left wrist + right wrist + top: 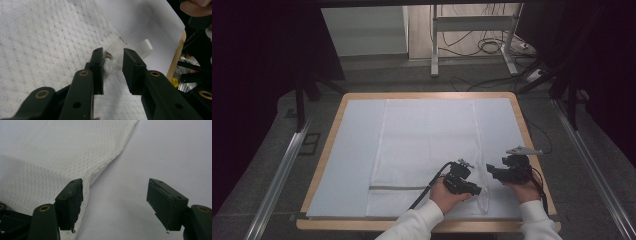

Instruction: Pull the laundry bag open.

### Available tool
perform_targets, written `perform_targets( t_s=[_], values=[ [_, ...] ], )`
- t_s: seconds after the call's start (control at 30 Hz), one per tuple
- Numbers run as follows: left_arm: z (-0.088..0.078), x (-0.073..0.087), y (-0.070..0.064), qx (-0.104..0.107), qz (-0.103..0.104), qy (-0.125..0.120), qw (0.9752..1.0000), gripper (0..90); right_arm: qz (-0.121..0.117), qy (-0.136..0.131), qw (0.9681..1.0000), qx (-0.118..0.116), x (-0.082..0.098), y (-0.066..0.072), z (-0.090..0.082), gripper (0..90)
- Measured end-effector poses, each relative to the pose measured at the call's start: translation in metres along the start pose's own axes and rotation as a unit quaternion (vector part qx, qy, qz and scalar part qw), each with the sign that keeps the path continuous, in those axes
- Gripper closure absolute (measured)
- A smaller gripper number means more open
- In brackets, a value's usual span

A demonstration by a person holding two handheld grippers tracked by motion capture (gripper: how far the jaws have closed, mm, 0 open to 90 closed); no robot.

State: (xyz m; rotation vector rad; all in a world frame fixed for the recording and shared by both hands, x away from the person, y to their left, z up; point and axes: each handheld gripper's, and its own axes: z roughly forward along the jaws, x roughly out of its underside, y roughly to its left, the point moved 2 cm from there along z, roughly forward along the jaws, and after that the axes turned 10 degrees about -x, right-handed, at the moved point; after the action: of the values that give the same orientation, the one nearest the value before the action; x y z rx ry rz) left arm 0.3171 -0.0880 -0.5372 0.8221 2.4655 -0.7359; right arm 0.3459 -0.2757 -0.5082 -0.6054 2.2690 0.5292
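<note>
A white, diamond-textured mesh laundry bag (427,150) lies flat on the pale blue sheet (352,165) that covers the wood-edged surface (328,145), with a grey zipper line (397,188) running across its near end. The left gripper (476,190) sits low over the bag's near right corner, held in a hand with a white sleeve (422,222). In the left gripper view its black jaws stand narrowly apart on either side of a small white zipper pull (109,66) at the bag's edge, without the pads visibly pressing on it; a white fabric tab (145,47) lies just beyond on the sheet. The right gripper (490,170) rests close beside the left one, just off the bag's right edge. In the right gripper view its jaws are spread wide, the left jaw over the bag's hem (105,165), the other over bare sheet, nothing between them.
</note>
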Motion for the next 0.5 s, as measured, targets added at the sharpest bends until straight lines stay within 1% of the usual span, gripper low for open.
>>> perform_targets(
  t_s=[0.1, 0.17, 0.23, 0.5],
  values=[
    [0.0008, 0.0, -0.001, -0.007, 0.005, -0.002, 1.0, 73.9, 0.0, 0.0, 1.0, 0.0, 0.0, -0.0002, 0.0001, 28.8],
    [0.0012, 0.0006, -0.0015, -0.016, 0.01, -0.005, 0.9998, 78.6, 0.0, 0.0, 1.0, 0.0, 0.0, 0.0001, 0.0001, 28.8],
    [0.0013, 0.0009, -0.0016, -0.021, 0.013, -0.006, 0.9997, 81.2, -0.001, 0.0, 1.0, -0.001, -0.0001, 0.0004, 0.0002, 28.8],
    [0.0012, 0.0013, -0.0006, -0.02, 0.019, -0.007, 0.9996, 84.4, -0.002, 0.0, 1.0, -0.001, -0.0003, 0.0006, -0.0002, 28.8]
  ],
)
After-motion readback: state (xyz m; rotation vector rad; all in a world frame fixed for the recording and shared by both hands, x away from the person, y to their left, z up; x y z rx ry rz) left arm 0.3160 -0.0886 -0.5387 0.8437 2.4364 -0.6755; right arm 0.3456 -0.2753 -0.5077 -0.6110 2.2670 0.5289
